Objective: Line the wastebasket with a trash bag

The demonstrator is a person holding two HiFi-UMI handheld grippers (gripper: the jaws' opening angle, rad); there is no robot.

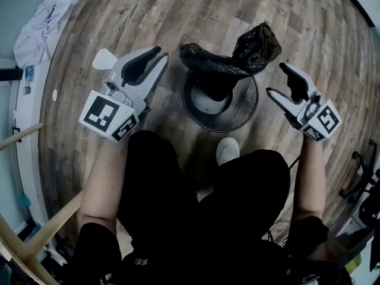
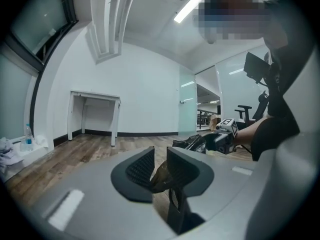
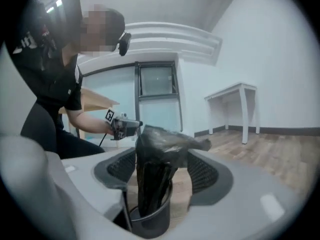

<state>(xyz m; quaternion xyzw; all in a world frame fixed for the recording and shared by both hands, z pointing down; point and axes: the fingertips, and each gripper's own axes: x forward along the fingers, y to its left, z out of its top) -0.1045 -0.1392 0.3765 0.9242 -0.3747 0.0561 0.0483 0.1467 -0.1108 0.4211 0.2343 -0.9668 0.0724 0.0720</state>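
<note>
Head view | trash bag bunched across wastebasket rim, part dangling inside | probably limp, light, slippery film: you should pinch a loose mouth edge | your left gripper narrowly parted, right gripper spread wide, both empty

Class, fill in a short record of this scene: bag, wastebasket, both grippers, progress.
bag: black, bunched, lower end inside wastebasket, rest heaped over its far rim
wastebasket: round, upright on wood floor
left gripper: jaws slightly apart, empty, clear of bag
right gripper: jaws wide apart, empty, clear of bag
progress: bag not yet spread over rim
</note>
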